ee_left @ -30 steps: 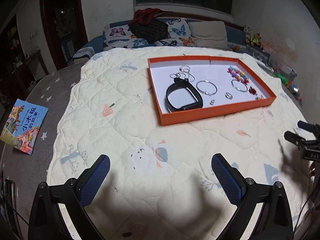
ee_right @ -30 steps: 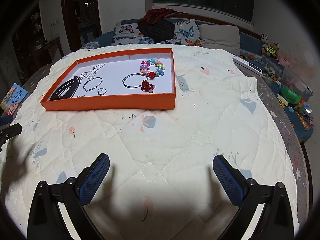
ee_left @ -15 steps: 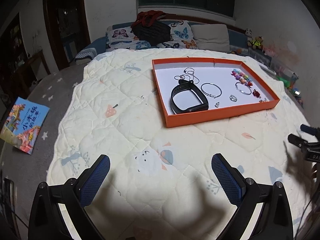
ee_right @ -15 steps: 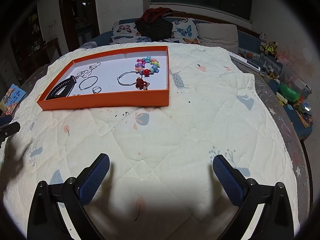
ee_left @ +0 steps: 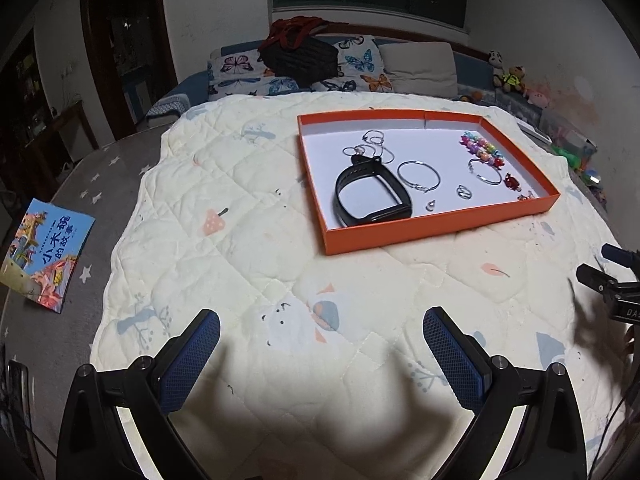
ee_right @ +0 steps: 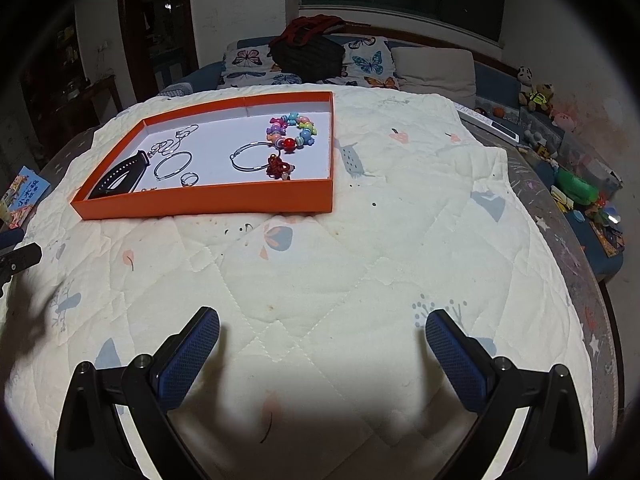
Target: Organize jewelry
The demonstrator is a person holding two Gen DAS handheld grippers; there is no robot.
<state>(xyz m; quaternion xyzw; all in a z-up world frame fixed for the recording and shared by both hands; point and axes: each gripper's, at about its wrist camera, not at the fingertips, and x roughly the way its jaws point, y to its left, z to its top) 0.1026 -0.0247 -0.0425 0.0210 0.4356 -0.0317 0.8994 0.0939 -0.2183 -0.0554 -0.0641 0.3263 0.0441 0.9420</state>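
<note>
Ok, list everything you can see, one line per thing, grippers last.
tray: 1, orange with white floor, on the quilt
watch band: 1, black, tray's left part
bangles: 2, silver, tray's middle
bead bracelet: 1, multicoloured, tray's right part
red charm: 1, beside a bangle
quilt: 1, cream, printed, on the bed
picture book: 1, colourful, left of the quilt
pillows: several, butterfly print and beige, behind
soft toys: a few, far right
left gripper: open, above the quilt
right gripper: open, above the quilt

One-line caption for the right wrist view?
Open right hand-held gripper above the cream quilt, facing the orange jewelry tray.
</note>
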